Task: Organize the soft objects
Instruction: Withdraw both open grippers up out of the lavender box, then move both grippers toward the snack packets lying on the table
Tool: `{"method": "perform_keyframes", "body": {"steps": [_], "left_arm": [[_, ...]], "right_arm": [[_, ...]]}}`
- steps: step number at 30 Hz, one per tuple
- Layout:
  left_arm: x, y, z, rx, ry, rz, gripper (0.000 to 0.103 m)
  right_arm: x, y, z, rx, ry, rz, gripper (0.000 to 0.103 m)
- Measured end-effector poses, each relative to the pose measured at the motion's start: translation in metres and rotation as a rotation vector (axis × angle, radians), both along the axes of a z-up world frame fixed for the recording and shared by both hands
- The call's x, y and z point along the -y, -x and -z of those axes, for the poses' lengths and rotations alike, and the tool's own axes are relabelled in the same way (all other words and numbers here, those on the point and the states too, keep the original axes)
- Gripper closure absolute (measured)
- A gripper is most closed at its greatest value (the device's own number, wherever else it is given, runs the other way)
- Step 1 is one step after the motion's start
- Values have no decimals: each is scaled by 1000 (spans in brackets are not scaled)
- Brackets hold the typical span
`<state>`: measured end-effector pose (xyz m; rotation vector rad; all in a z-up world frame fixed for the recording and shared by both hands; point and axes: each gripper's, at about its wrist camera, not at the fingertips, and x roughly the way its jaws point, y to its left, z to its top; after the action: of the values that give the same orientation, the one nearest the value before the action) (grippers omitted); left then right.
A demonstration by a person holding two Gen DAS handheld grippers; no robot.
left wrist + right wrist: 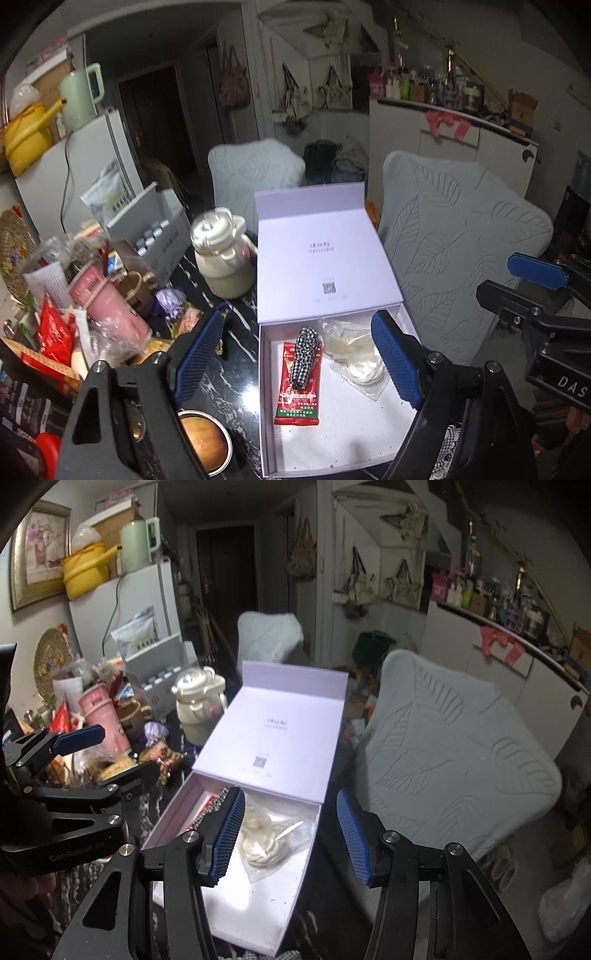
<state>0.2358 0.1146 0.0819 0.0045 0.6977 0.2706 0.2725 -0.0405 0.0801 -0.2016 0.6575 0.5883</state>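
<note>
A pale lilac box [264, 406] lies open on the dark marble table, its lid [317, 258] leaning back. Inside are a red sachet [298, 391], a black-and-white checked fabric piece [306, 350] lying across it, and a clear bag with a white coiled item [356, 356]. My left gripper [298, 356] hovers above the box, open and holding nothing. My right gripper [291, 838] hangs over the box's [168, 814] right half, above the clear bag [275, 840], open and holding nothing too. The left gripper [105, 755] shows at the left of the right wrist view.
Left of the box stand a cream jug [223, 254], a pink cup [110, 306], snack packets and a round metal tin [205, 443]. Two chairs with pale leaf-pattern covers [461, 258] stand behind and to the right. Checked cloth [448, 456] lies at the near edge.
</note>
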Motion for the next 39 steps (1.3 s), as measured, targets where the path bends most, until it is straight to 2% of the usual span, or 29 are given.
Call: {"method": "perform_keyframes", "body": {"steps": [2,7,9,12,16,19,22,27,32,39], "left_arm": [[4,9,-9,21,-6,11,20],[18,37,-29,84,-22,33,20],[23,51,-37,119,-28,41,16],[31,69,-47,155,-39,54,15],[43,91,-54,175,-46,83,15],[52,107,-58,189,-40,106,15],[60,122,-58,197,-43,132,15],[75,147,-55,211,-68,158,15],[82,166,-47,212,-59,177,15],[93,190,-24,206,-56,190,15]], "right_arm": [[7,8,-7,16,-17,0,45],[19,33,-23,83,-31,-2,44],[25,44,-29,104,-37,2,43],[36,62,-37,134,-45,3,32],[52,91,-46,185,-60,2,32],[64,109,-51,203,-78,15,25],[73,126,-53,223,-92,21,25],[88,151,-47,240,-100,42,21],[101,173,-29,243,-98,71,21],[112,198,-5,241,-105,100,21]]}}
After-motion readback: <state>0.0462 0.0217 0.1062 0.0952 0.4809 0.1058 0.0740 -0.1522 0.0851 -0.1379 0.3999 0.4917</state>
